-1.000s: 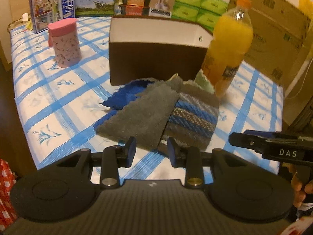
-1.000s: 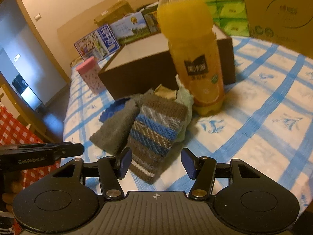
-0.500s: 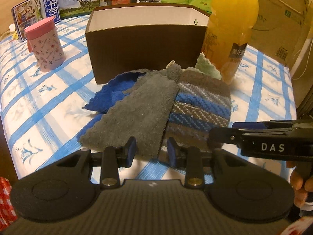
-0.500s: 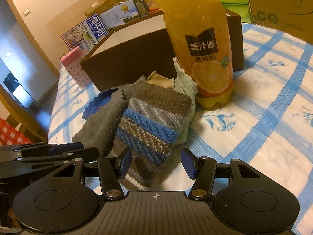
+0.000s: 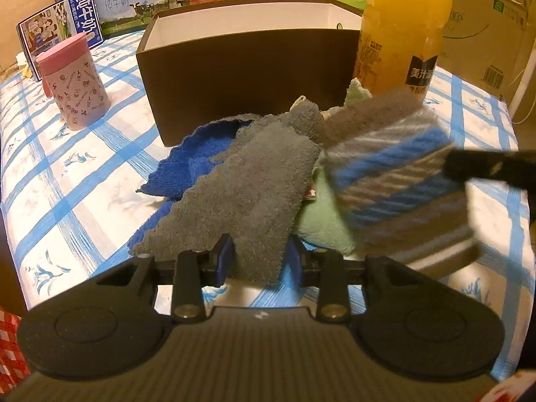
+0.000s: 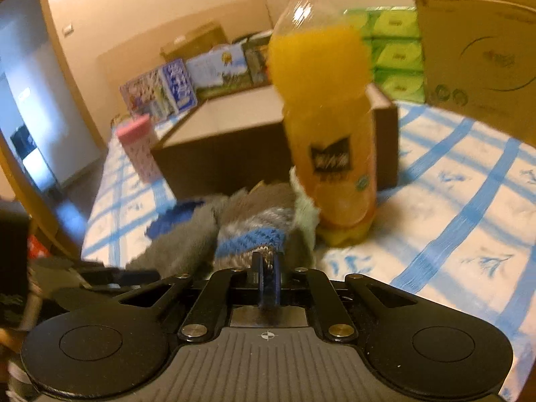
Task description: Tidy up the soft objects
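Right hand-held gripper (image 6: pixel 267 268): we see its jaws pinched tight on the striped knit (image 6: pixel 249 239), lifted off the pile and blurred. Left hand-held gripper (image 5: pixel 259 256): jaws apart around the grey cloth's (image 5: pixel 248 181) near corner, probably not pressing. Pile lies on the counter (image 5: pixel 83 181) before the brown box (image 5: pixel 248 67), beside the juice bottle (image 6: pixel 321 127).

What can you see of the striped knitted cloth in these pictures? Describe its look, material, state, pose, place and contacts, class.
The striped knitted cloth looks like chunky wool in bands of grey-brown, blue and pale grey. It is blurred in the left wrist view and appears raised at an angle above the pale green cloth, beside the grey towel, in front of the juice bottle. The right gripper is shut on its near edge, pinching the knit between its pads.
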